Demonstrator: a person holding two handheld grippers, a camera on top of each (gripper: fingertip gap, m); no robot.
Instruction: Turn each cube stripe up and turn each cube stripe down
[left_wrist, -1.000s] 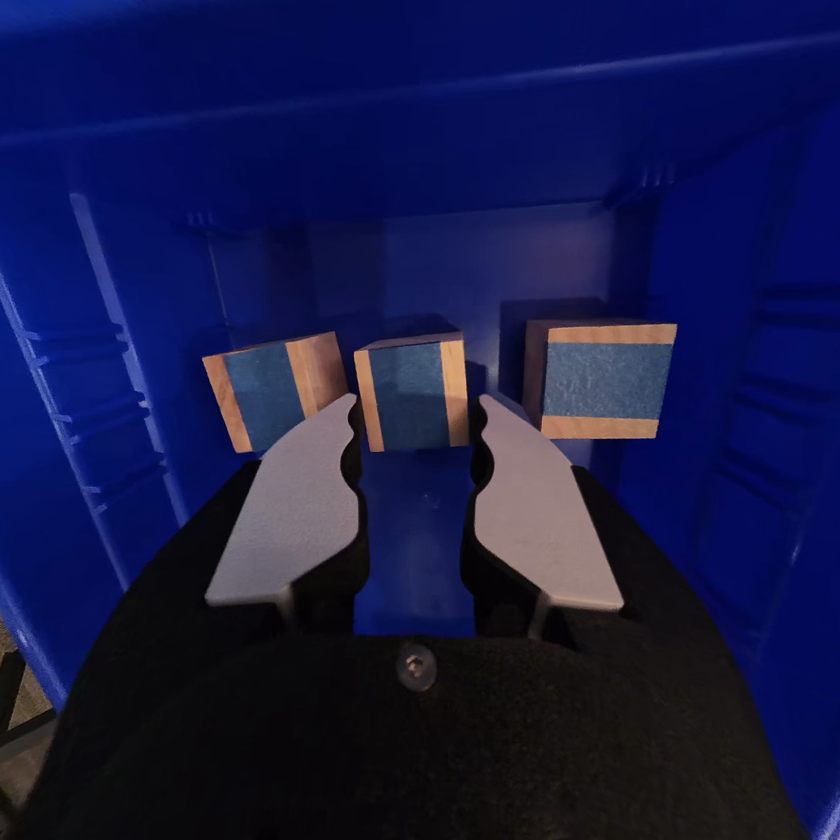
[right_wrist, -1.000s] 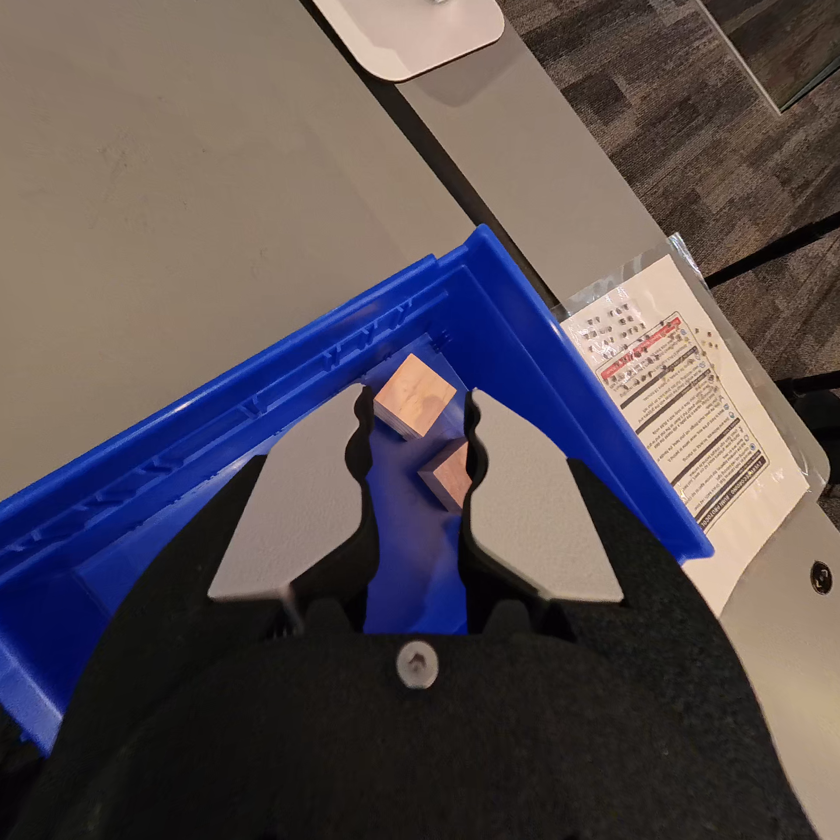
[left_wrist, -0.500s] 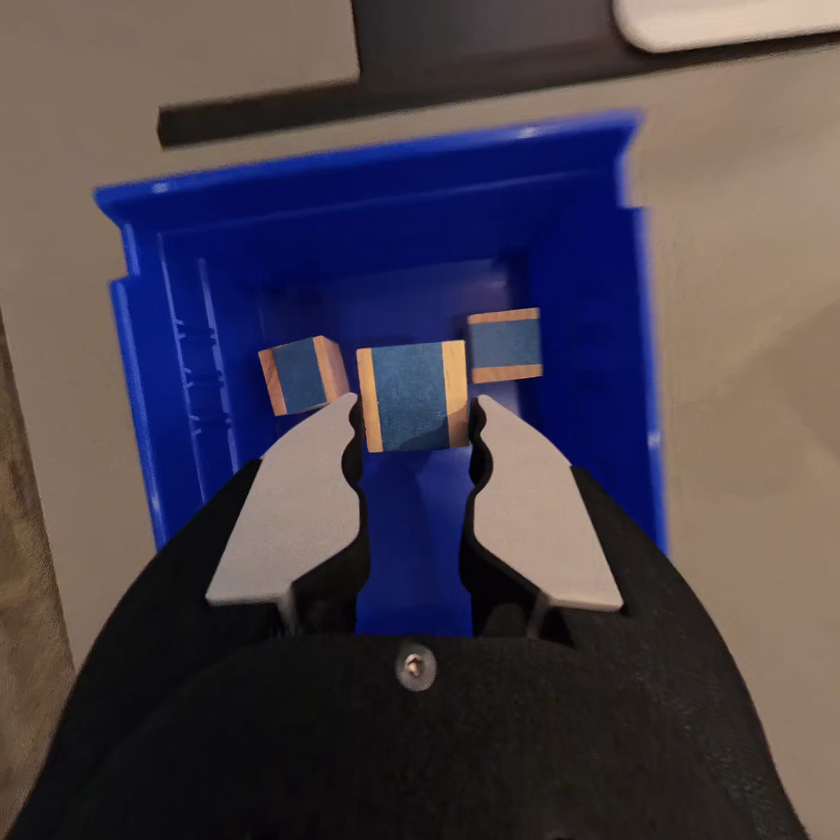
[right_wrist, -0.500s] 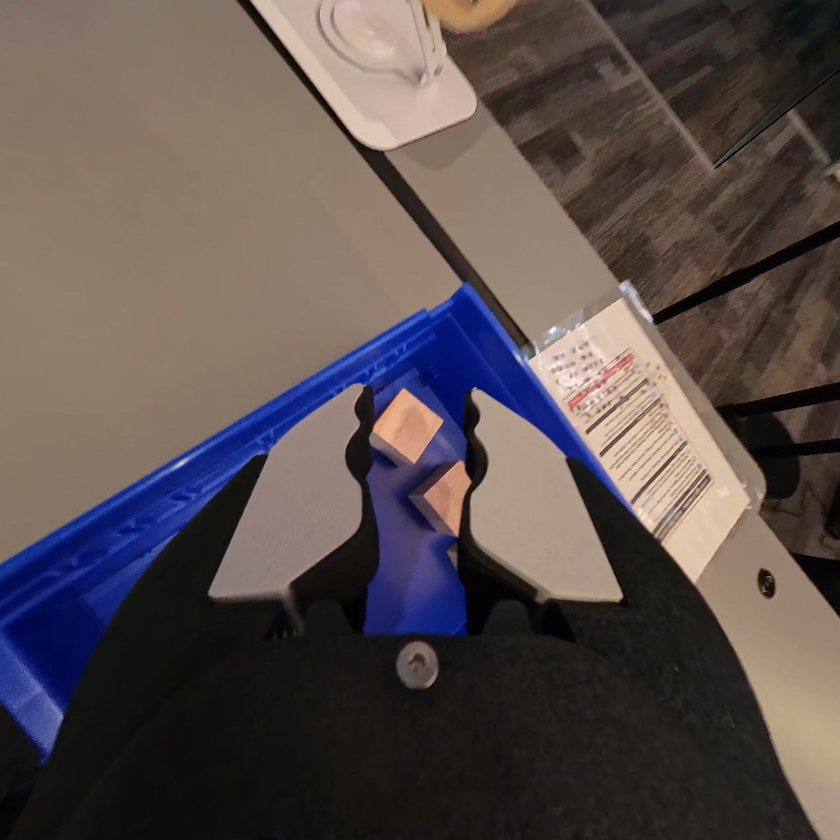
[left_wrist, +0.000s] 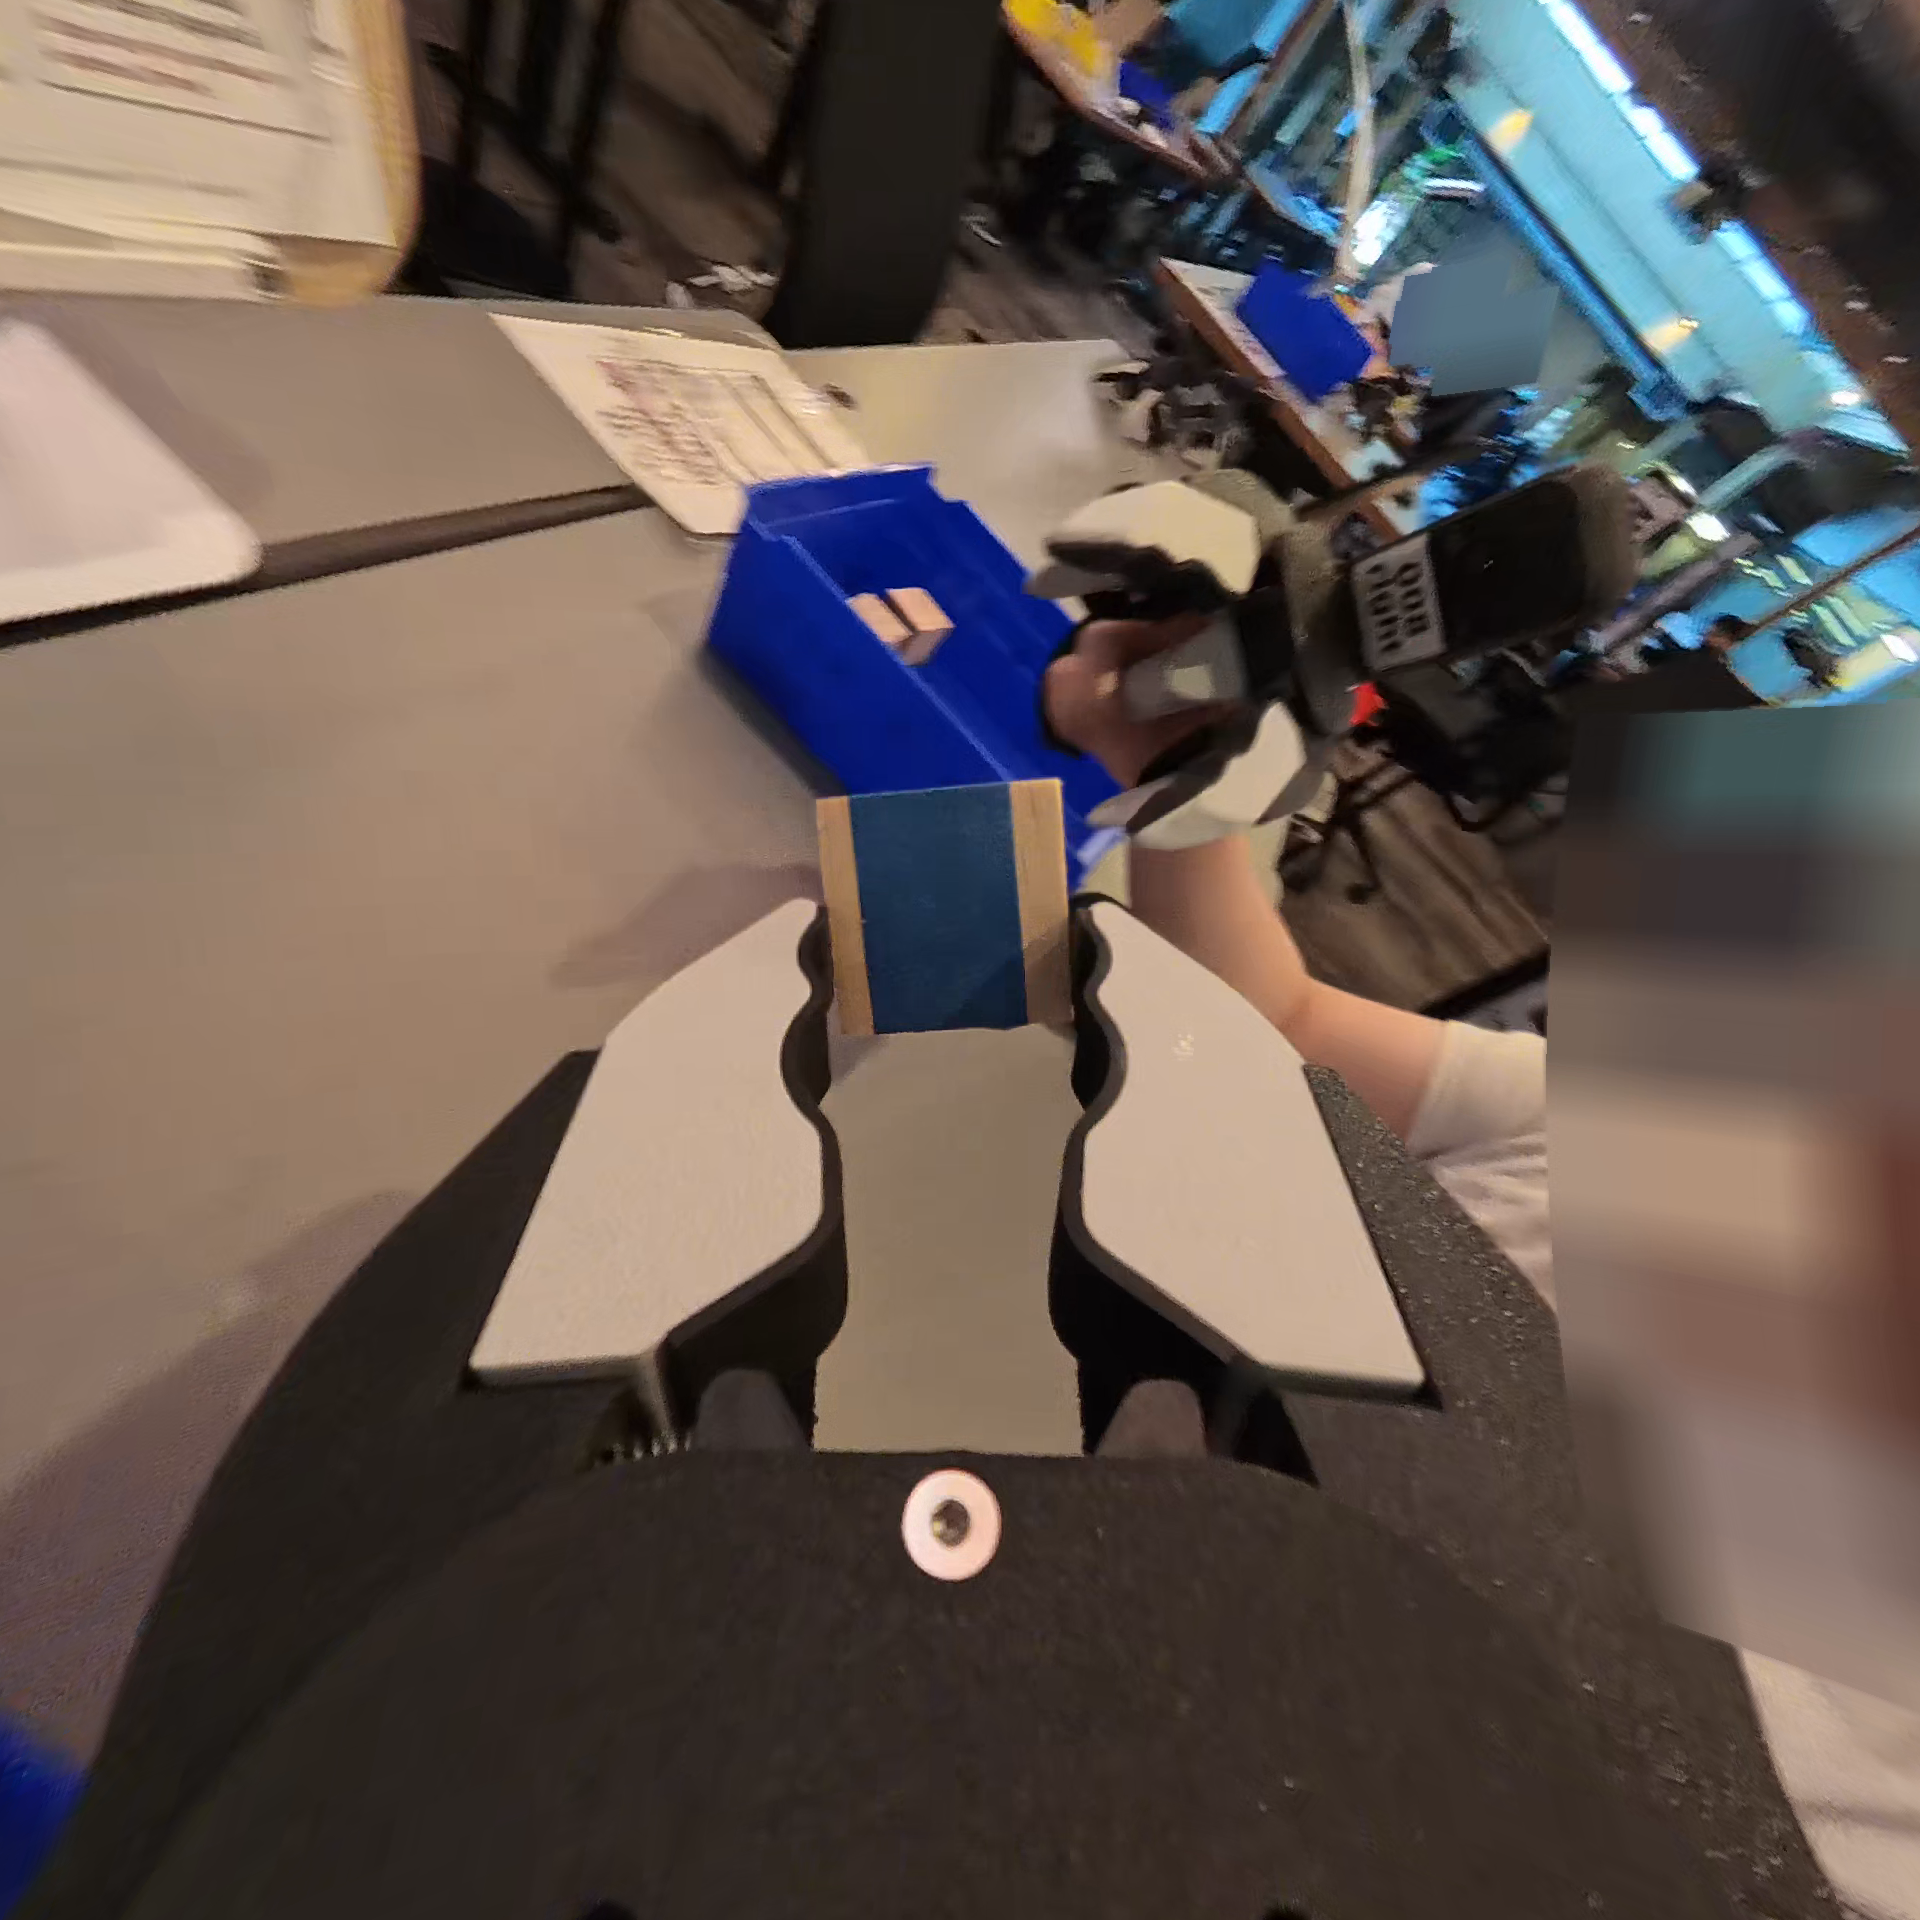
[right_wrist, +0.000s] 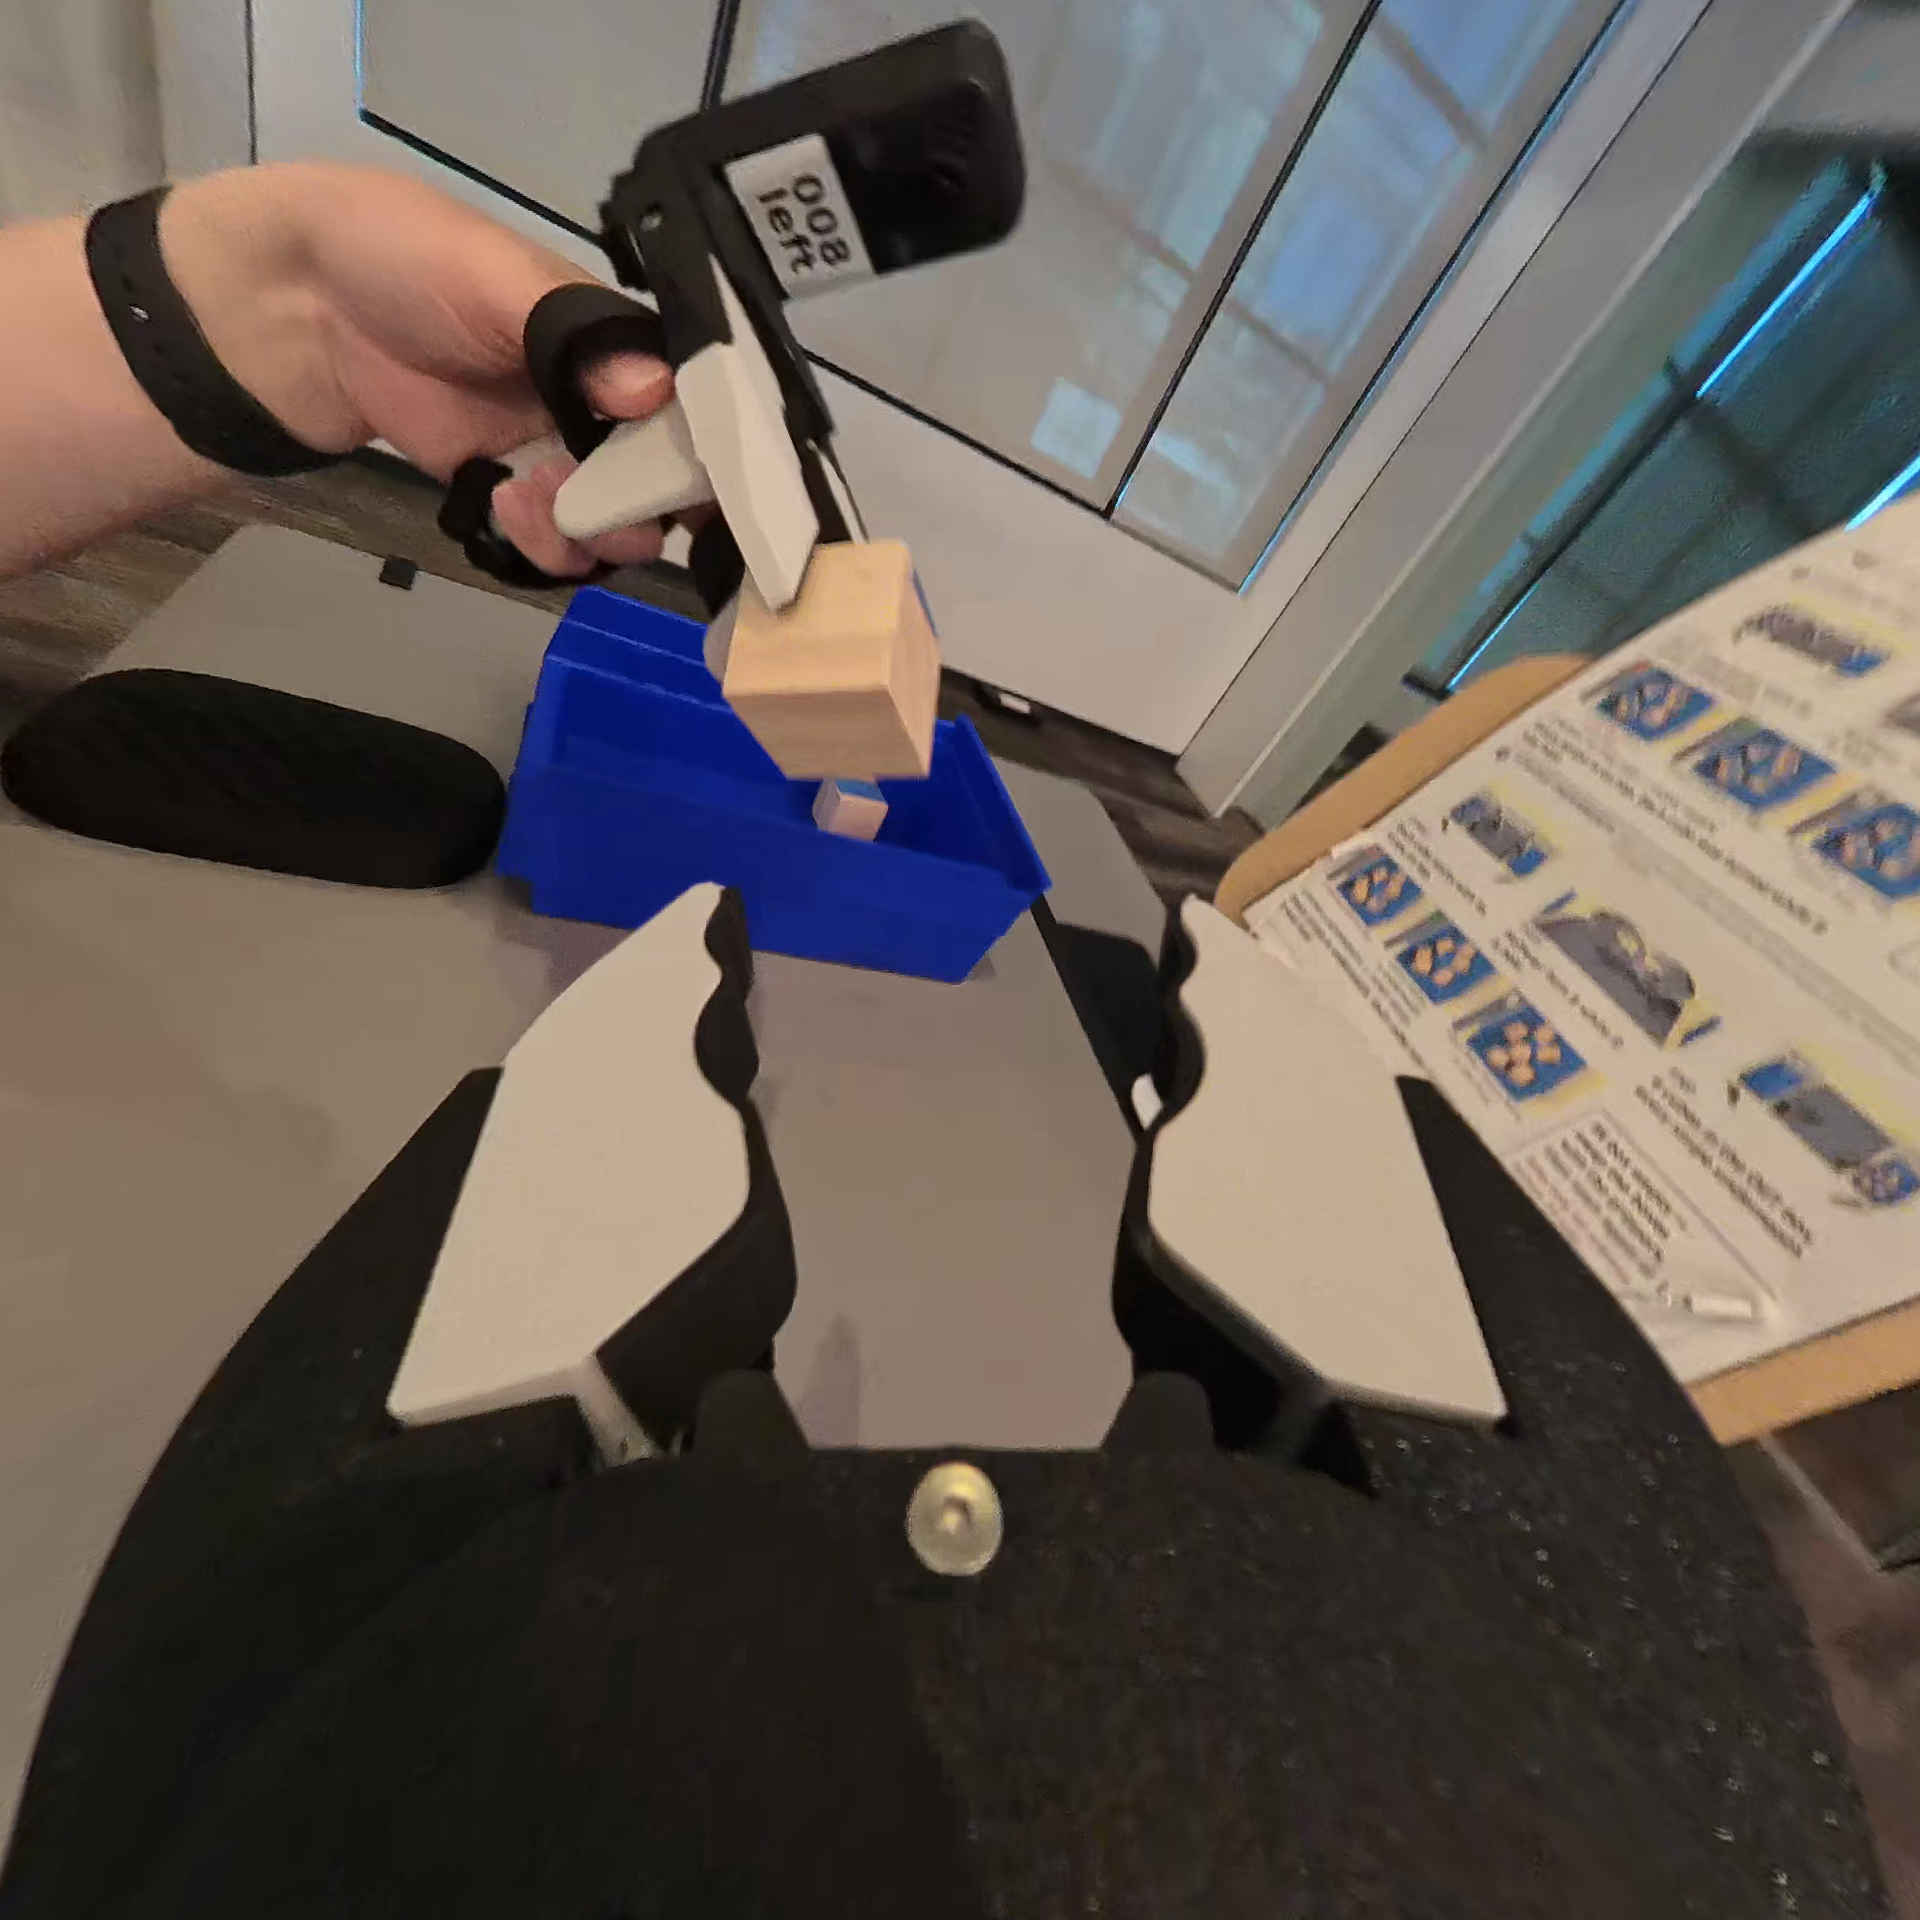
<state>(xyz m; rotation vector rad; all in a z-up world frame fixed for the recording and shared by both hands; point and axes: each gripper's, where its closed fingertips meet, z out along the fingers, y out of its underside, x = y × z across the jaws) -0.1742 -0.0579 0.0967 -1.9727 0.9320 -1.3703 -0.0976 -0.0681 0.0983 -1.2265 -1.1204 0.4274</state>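
Note:
My left gripper (left_wrist: 948, 935) is shut on a wooden cube (left_wrist: 940, 914), its blue stripe facing the camera, held in the air clear of the blue bin (left_wrist: 831, 686). Two other cubes (left_wrist: 899, 623) lie in the bin, plain wood faces showing. In the right wrist view the left gripper (right_wrist: 790, 613) holds the cube (right_wrist: 831, 675) above the bin (right_wrist: 675, 831), where one cube (right_wrist: 850, 808) shows. My right gripper (right_wrist: 951, 935) is open and empty over the grey table, short of the bin. It also shows in the left wrist view (left_wrist: 1091, 686), beside the bin.
A black padded rest (right_wrist: 249, 779) lies left of the bin. An instruction sheet on a board (right_wrist: 1610, 987) stands at the right. Another printed sheet (left_wrist: 707, 416) lies on the table behind the bin. A person's arm (left_wrist: 1247, 935) reaches in at the right.
My left gripper closed on the middle cube and lifted it out of the bin, high above the table. My right gripper pulled back out of the bin and opened wider.

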